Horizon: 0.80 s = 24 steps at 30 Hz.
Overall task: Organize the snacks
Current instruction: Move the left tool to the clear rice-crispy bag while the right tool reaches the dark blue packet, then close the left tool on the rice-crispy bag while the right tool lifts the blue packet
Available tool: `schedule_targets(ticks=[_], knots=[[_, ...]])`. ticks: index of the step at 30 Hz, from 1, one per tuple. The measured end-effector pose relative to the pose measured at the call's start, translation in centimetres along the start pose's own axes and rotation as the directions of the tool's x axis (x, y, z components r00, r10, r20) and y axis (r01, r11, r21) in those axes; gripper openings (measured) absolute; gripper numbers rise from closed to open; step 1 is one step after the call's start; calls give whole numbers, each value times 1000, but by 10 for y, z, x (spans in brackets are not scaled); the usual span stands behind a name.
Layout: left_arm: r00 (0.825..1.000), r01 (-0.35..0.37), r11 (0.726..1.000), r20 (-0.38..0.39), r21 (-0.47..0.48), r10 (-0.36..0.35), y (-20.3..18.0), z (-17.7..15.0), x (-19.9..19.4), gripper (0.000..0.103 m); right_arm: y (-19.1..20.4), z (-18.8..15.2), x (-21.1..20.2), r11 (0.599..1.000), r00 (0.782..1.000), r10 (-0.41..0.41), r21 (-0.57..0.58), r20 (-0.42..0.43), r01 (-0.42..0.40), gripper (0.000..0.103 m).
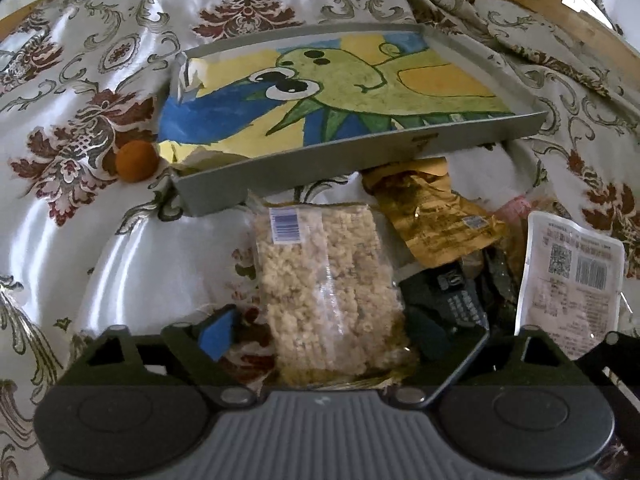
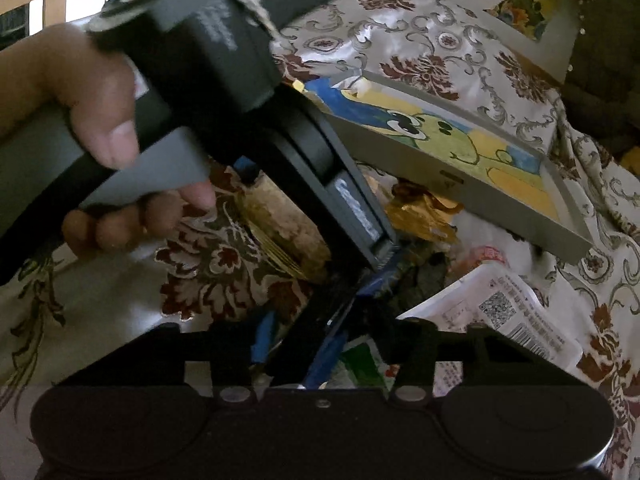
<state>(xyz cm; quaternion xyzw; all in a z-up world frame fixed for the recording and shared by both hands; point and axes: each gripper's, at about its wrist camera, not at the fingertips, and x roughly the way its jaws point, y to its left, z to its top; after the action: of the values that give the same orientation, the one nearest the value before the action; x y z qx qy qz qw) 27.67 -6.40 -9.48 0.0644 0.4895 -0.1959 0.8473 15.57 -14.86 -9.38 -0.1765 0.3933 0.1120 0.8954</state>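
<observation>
Left gripper point(image 1: 326, 344): jaws stand wide, straddling the near end of a clear-wrapped puffed-rice bar point(image 1: 324, 284). Its blue-padded finger point(image 1: 216, 332) sits just left of the packet; the opposite finger lies to the right. Neither pad visibly presses the wrapper, so I judge this a set-up for a grasp, not a hold.

Right gripper point(image 2: 320, 356): jaws partly closed over the dark and green packets point(image 2: 360, 360) at the heap's near edge. The other tool crosses the view here, so whether the pads grip anything cannot be told.

Just beyond lie a gold foil packet point(image 1: 436, 216), a dark packet point(image 1: 452, 296) and a white pouch with printed codes point(image 1: 576, 276), overlapping in one loose heap on the patterned satin cloth point(image 1: 80, 80). The snacks are therefore still unsorted.

Farther off, a shallow grey tray with a painted green cartoon creature point(image 1: 516, 124) sits empty, its near wall touching the heap; I take it for the destination, placed close for short transfers. An orange ball point(image 1: 136, 160) rests by its left corner.

Hand pose: in the right wrist view, the person's left hand point(image 2: 92, 120) wraps the tool's handle, thumb on top, fingers curled beneath, tool angled steeply down at the heap.
</observation>
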Motion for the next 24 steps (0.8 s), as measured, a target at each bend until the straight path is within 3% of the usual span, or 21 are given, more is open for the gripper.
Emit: schedule_targets(ticks=[4, 16, 24], knots=[[1000, 3, 1000, 9, 14, -3, -1, -2, -7, 75, 0, 0, 0, 1000, 1000, -5, 4, -3, 5, 41], [998, -46, 999, 48, 14, 45, 10, -16, -28, 71, -3, -3, -6, 999, 1000, 6, 43, 12, -7, 34], [997, -51, 997, 56, -62, 55, 25, -23, -46, 70, 4, -7, -15, 1000, 999, 0, 10, 46, -1, 32]])
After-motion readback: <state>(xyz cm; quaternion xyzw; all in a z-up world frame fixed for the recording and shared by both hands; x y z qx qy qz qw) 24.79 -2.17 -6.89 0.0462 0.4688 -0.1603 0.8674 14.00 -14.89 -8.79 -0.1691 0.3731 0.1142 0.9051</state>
